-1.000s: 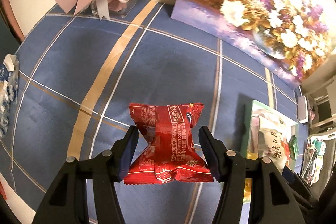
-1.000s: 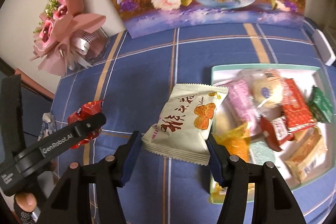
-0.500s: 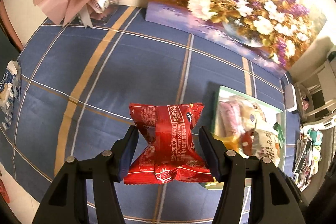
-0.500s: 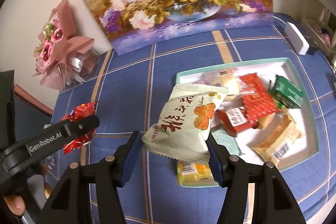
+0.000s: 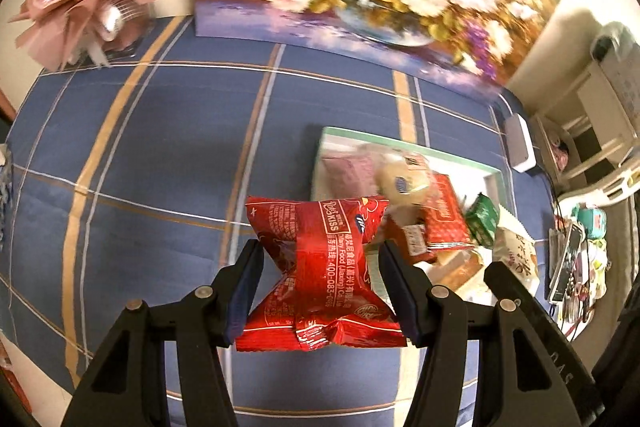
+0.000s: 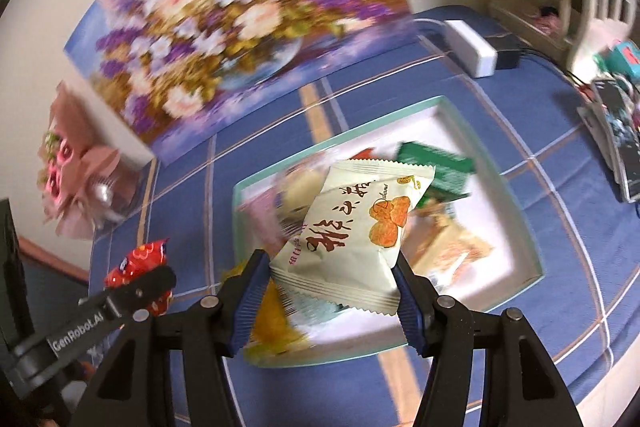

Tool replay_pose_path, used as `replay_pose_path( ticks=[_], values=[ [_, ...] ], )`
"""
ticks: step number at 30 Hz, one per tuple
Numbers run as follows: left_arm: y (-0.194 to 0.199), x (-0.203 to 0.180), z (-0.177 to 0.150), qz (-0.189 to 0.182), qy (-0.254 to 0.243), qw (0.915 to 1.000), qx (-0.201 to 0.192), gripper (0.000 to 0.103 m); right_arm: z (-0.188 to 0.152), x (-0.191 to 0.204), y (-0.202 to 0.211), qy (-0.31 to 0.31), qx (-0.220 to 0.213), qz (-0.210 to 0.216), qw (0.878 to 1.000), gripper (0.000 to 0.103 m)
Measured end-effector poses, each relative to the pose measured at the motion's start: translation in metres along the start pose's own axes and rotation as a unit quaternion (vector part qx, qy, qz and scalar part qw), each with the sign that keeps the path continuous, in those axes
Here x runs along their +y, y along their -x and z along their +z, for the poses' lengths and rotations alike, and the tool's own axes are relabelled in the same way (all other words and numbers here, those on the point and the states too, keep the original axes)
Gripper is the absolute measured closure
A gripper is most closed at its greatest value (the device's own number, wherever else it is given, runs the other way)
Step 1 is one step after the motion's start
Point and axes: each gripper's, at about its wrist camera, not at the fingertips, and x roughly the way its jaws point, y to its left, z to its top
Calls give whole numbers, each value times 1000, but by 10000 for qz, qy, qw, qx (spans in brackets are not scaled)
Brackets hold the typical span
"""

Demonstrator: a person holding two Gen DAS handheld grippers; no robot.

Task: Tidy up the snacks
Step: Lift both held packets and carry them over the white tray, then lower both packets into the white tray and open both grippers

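Since half a second ago both grippers have swung toward the tray, which has slid from the right side of each view toward the middle; the blur says they are still travelling.

The blue checked bench (image 5: 152, 147) carries the flower painting (image 6: 240, 7) leaning at its far edge and the white tray (image 6: 516, 227) with its pale green rim, already part-filled with loose snacks. Seen from the right wrist, the tray lies straight ahead and below the fingers, so the right gripper (image 6: 332, 291) looks the nearer of the two. Seen from the left wrist, the tray sits ahead and to the right of the left gripper (image 5: 320, 287), which still hangs over bare cloth.

The right gripper's fingers are clamped on the cream packet (image 6: 352, 231), whose long axis runs forward and up to the right from the fingers. The left gripper's fingers pinch the red packet (image 5: 320, 267) at its waist, long axis pointing forward, ends flaring out. Both packets are held in the air, not yet in the tray.
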Motion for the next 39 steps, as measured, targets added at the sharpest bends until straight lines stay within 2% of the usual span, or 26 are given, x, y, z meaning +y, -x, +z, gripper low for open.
replay_pose_path(
  ticks=[7,12,22,39],
  values=[
    [-19,-38,-6,-80,-343,9993,99,42,9,-44,1,-362,-106,-189,9991,41],
    [-35,-59,-10,-205,-572,9980,192,42,12,-68,-7,-536,-25,-323,9980,41],
    [-55,-73,-18,-367,-579,9970,370,42,7,-99,-31,-680,250,-668,9951,41],
    [-65,-76,-23,-396,-568,9959,587,38,-5,-107,-53,-648,744,-899,9911,40]
  ],
)
